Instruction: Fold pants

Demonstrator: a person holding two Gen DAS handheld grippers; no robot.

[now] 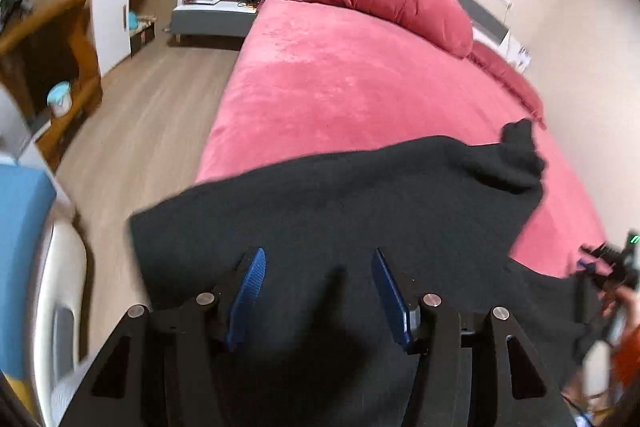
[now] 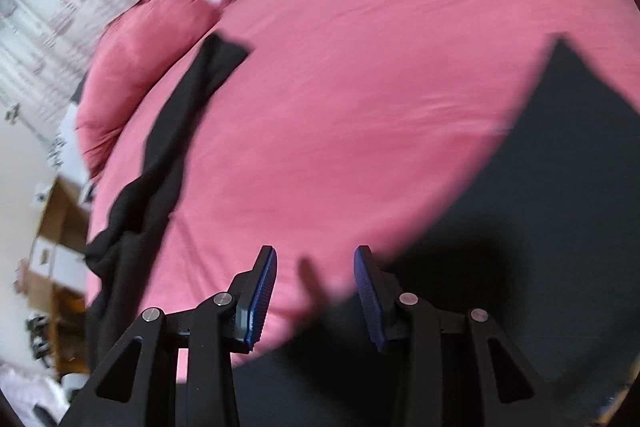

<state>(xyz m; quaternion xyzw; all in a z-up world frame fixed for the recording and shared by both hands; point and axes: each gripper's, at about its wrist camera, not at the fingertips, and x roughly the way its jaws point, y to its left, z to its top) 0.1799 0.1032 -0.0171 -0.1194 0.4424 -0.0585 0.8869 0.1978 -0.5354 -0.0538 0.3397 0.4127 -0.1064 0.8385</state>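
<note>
Barely started tbh: pants [image 1: 340, 211] are lying loose on the bed [image 1: 340, 87], one leg trailing toward 10 o'clock, both left gripper [image 1: 318, 267] and right gripper [image 2: 315, 267] hovering wide, holding nothing.

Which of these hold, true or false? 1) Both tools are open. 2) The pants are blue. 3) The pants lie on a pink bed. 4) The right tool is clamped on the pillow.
1) True: the left tool and the right tool both have their fingers spread, with nothing between them.
2) False: the pants are black.
3) True: they are spread on the pink bed.
4) False: the right tool is open, and the pillow lies far off at the head of the bed.
</note>
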